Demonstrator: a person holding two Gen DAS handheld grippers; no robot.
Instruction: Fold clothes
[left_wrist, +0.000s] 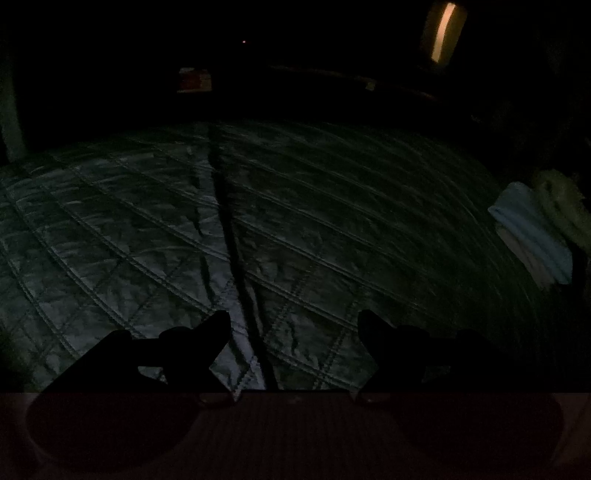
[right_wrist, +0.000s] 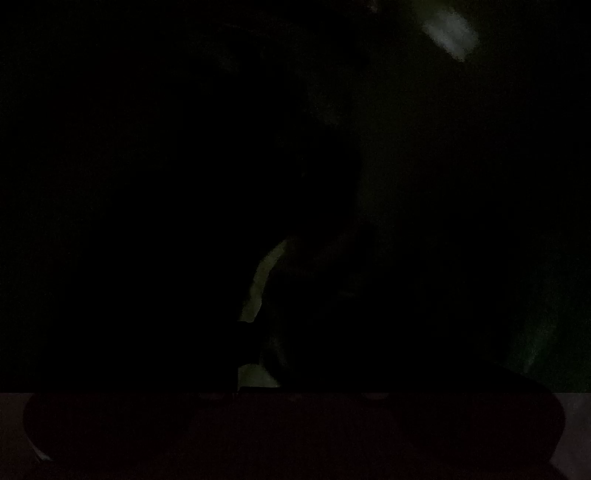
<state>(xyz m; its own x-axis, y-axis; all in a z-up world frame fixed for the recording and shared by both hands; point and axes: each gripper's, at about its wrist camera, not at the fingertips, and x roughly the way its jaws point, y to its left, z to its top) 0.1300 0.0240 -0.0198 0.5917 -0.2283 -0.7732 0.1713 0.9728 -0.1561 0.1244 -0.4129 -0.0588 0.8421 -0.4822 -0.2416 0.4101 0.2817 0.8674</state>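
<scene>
Far right of the parted left jaws (empty), folded clothes (left_wrist: 532, 236).

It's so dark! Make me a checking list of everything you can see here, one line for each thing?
Surface: dark quilted bedspread with diamond stitching and a long crease down its middle.
Job's things: folded pale clothes stacked at the bedspread's right edge.
Clutter: small reddish box-like thing far back, too dim to identify.
Grippers: left tongs open, empty, above the bedspread; right tongs view nearly black, state cannot be told.
Cables: nothing seen.
Surroundings: very dark room; one lit strip glows at upper right.
</scene>
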